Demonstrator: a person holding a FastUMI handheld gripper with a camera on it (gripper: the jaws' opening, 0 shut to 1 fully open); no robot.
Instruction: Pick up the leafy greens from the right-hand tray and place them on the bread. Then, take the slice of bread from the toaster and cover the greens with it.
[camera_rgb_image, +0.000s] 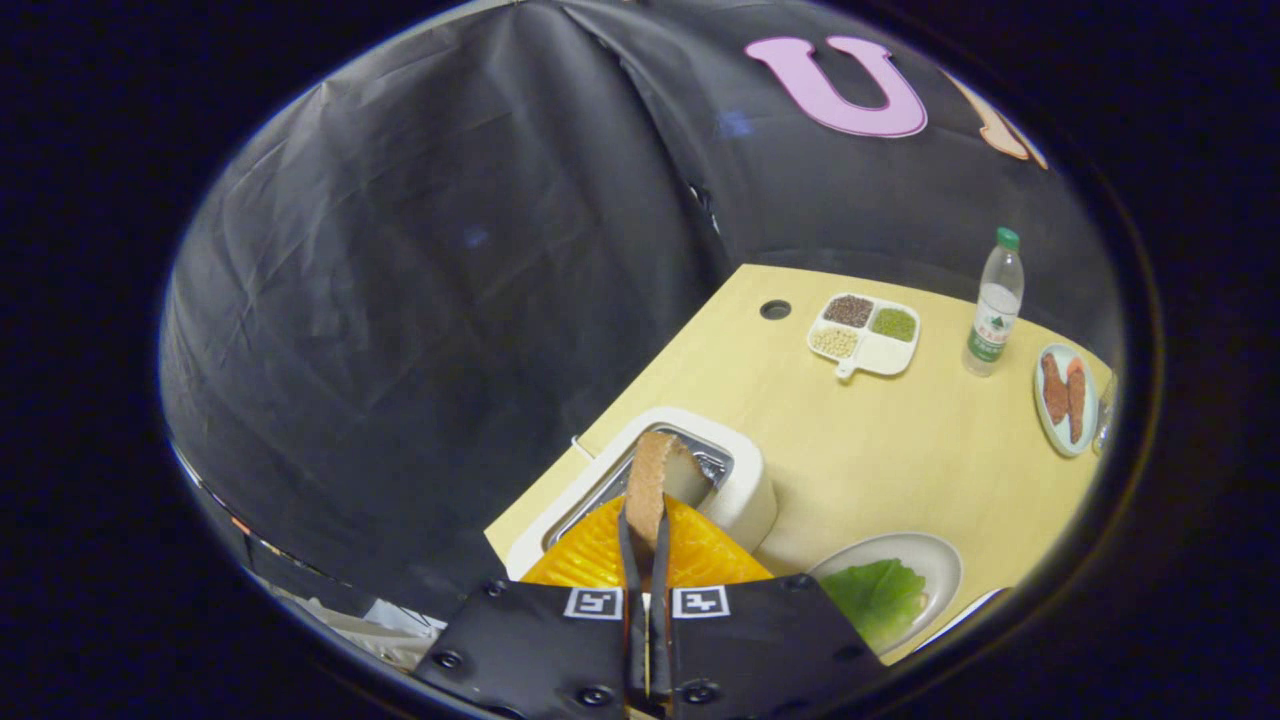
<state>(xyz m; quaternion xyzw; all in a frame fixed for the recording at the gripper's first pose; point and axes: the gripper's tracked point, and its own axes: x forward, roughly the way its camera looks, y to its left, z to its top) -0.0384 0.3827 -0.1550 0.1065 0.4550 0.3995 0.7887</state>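
Jaws pinch the bread slice (655, 480) above the toaster (745, 480); greens (875, 595) lie plated, covering remains.

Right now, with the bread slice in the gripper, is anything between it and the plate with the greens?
Nothing visible. The gripper is shut on the bread slice above the toaster; bare table lies between it and the greens.

No wording can be read. The clear plastic water bottle with a green cap (994, 305) on the pale wooden worktop (880, 450) carries a white-and-green label, too small to make out. Two square black-and-white marker tags (646, 603) sit on the tool's body, bearing patterns, not letters.
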